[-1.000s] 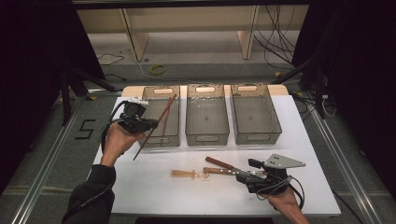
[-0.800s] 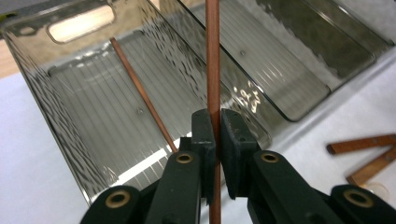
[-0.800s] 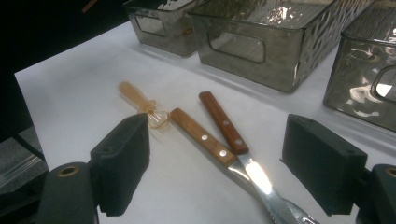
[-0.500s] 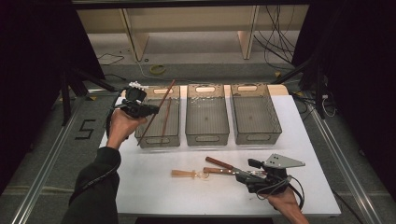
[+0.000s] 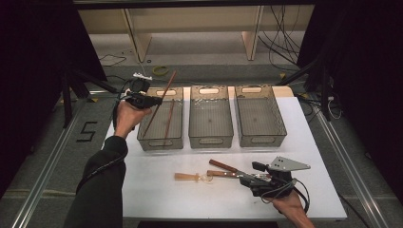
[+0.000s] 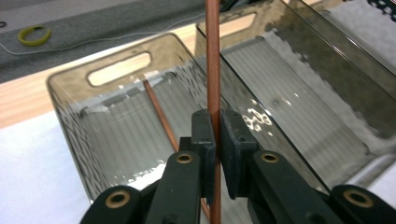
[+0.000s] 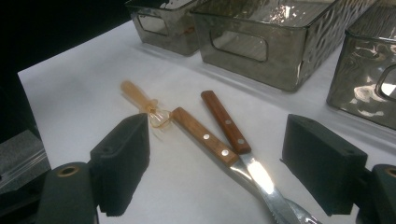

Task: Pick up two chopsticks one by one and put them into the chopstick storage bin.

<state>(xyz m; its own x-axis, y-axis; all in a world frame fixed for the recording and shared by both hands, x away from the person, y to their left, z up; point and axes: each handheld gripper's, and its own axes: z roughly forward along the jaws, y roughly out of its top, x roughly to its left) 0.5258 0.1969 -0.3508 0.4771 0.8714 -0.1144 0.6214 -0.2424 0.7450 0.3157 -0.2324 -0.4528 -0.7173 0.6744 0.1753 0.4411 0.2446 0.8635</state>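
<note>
My left gripper point(image 5: 151, 101) is clamped on a brown chopstick point(image 5: 159, 103), its pads tight against the stick, which slants up over the left bin point(image 5: 161, 141) at the far left of the table point(image 5: 142, 190). A second chopstick point(image 5: 168, 121) lies inside that bin. My right gripper point(image 5: 254, 175) rests near the table's right front with its jaws wide apart, holding nothing. Just ahead of it lie two wooden-handled knives point(image 7: 219, 135), crossed, and a pale wooden utensil point(image 7: 140, 100) to their left.
</note>
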